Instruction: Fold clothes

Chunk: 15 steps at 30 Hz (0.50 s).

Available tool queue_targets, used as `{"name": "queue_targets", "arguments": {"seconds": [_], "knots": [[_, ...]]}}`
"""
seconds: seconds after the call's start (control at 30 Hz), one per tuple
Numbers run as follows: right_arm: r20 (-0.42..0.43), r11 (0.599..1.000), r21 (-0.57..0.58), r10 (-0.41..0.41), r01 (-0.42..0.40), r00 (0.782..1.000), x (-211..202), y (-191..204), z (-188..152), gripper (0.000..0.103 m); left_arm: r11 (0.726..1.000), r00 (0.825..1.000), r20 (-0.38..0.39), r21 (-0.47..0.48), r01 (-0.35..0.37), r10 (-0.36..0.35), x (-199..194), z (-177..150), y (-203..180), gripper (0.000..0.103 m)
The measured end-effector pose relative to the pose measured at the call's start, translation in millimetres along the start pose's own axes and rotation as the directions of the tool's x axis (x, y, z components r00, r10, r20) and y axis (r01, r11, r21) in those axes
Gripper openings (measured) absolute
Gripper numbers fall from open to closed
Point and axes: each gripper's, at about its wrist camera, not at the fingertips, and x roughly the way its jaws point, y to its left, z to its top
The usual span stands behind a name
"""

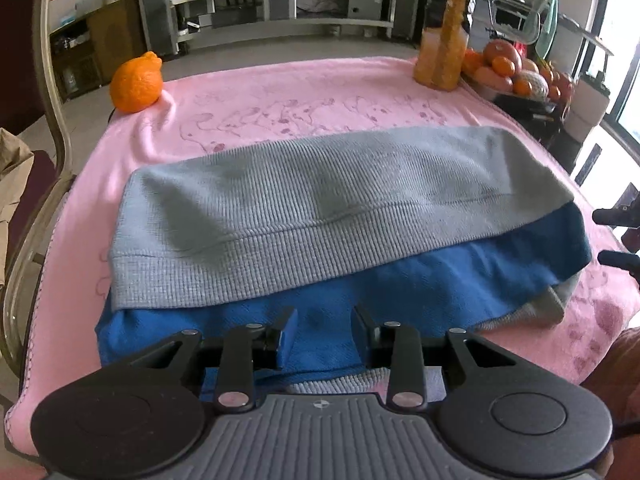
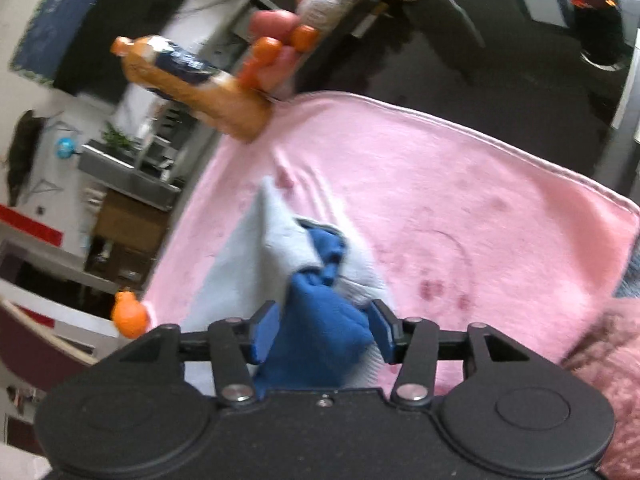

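A grey and blue knitted garment [image 1: 320, 216] lies folded on a pink blanket [image 1: 280, 96], grey layer on top, blue layer showing along the near edge. My left gripper [image 1: 324, 332] is open just above the blue near edge, holding nothing. My right gripper [image 2: 320, 332] is open around a bunched blue and grey end of the garment [image 2: 316, 304], which sits between the fingers. The right gripper's fingertips [image 1: 612, 236] show at the garment's right end in the left wrist view.
An orange [image 1: 138, 82] sits at the blanket's far left corner. A bottle of orange drink [image 1: 444, 28] stands at the far right corner, next to a fruit bowl [image 1: 516, 72]. A chair frame [image 1: 52, 80] stands at the left. The blanket's edge [image 2: 520, 152] drops to dark floor.
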Motion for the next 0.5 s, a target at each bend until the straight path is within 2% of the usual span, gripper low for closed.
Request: {"name": "queue_targets", "arguments": {"seconds": [0.17, 0.3, 0.4, 0.5], "knots": [[-0.09, 0.998, 0.044, -0.042, 0.046, 0.995, 8.9, -14.6, -3.9, 0.052, 1.0, 1.0, -0.023, -0.018, 0.004, -0.005, 5.3, -0.2, 3.9, 0.035], [-0.119, 0.995, 0.103, 0.014, -0.002, 0.993, 12.6, -25.3, -10.6, 0.053, 0.999, 0.999, -0.039, -0.036, 0.01, -0.011, 8.7, 1.1, 6.7, 0.035], [-0.099, 0.982, 0.178, 0.079, -0.06, 0.992, 13.5, -33.1, -17.6, 0.052, 0.999, 0.999, -0.048, -0.049, 0.015, -0.017, 9.9, 1.5, 7.9, 0.034], [-0.002, 0.983, 0.174, 0.059, -0.058, 0.998, 11.1, -30.8, -26.6, 0.051, 0.998, 0.998, -0.055, -0.06, 0.015, -0.018, 10.8, 1.3, 9.5, 0.035]]}}
